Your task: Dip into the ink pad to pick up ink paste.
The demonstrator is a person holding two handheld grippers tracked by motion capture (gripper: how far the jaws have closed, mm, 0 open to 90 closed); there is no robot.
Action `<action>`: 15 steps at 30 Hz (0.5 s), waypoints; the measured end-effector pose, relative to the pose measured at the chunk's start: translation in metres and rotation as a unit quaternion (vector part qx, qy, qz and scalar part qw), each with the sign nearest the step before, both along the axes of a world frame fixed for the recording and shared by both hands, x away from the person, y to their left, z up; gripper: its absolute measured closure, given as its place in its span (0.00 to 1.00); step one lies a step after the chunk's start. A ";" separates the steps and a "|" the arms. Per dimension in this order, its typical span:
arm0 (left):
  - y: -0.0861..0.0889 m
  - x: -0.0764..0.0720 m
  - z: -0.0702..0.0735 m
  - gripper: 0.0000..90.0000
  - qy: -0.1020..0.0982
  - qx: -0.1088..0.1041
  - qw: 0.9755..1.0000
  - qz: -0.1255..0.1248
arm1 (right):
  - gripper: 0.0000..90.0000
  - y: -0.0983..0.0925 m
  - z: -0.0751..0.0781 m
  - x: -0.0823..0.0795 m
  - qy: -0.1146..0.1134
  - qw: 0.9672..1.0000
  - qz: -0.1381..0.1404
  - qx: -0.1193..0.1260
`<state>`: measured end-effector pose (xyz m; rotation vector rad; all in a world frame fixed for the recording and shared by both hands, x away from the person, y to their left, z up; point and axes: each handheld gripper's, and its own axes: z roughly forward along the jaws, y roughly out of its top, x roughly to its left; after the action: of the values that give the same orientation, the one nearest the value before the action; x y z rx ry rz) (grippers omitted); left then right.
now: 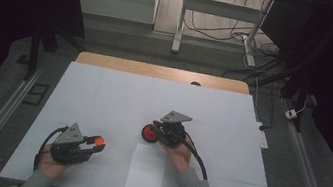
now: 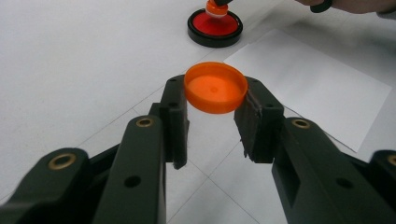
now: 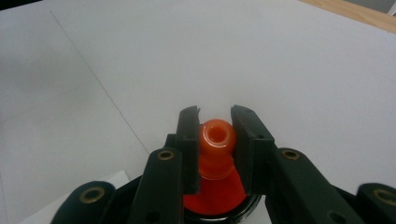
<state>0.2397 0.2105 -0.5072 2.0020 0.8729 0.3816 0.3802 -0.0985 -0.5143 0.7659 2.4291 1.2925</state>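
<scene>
A round orange cap [image 2: 215,87] is clamped between the jaws of my left gripper [image 2: 215,105], held above the white table; in the high view it shows as an orange dot [image 1: 99,140] at the tip of the left gripper [image 1: 95,144], near the front left. My right gripper [image 3: 215,135] is shut on the orange knob [image 3: 216,140] that rises from a red disc in a black ring [image 3: 219,198]. The same red and black disc [image 1: 150,132] rests on the table at the centre, with the right gripper [image 1: 161,130] over it. The knob [image 2: 215,8] on the disc [image 2: 215,25] lies beyond the cap.
A white sheet of paper [image 1: 147,168] lies on the table between the two hands, near the front edge. The white table cover [image 1: 118,96] ends in a wooden strip [image 1: 158,70] at the far side. Desk legs and cables stand on the floor beyond.
</scene>
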 end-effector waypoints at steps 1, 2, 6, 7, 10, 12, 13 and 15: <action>0.000 0.000 0.000 0.73 0.000 0.000 1.000 0.000 | 0.80 0.000 0.000 0.000 -0.001 1.000 0.001 -0.001; 0.000 0.000 0.000 0.72 0.000 0.000 1.000 0.000 | 0.80 0.000 0.000 0.000 -0.001 1.000 0.001 -0.003; 0.000 0.000 0.000 0.73 0.001 0.000 1.000 0.000 | 0.80 0.001 -0.001 -0.001 0.000 1.000 0.003 -0.008; 0.000 0.000 0.000 0.72 0.000 0.000 1.000 0.000 | 0.80 0.002 -0.002 -0.001 0.001 1.000 0.004 -0.011; 0.000 0.000 0.000 0.73 0.000 -0.001 1.000 0.000 | 0.80 0.003 -0.006 -0.002 -0.004 1.000 0.005 -0.023; 0.000 0.000 0.000 0.72 0.000 -0.001 1.000 0.000 | 0.80 0.004 -0.007 -0.003 -0.009 1.000 0.005 -0.028; 0.000 0.000 0.000 0.72 0.000 -0.001 1.000 0.000 | 0.80 0.004 -0.007 -0.003 -0.011 1.000 0.005 -0.028; 0.000 0.000 0.000 0.72 0.000 0.000 1.000 0.000 | 0.80 0.004 -0.007 -0.004 -0.011 1.000 0.004 -0.029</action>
<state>0.2393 0.2105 -0.5072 2.0018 0.8716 0.3818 0.3766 -0.0947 -0.5214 0.7237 2.4437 1.2224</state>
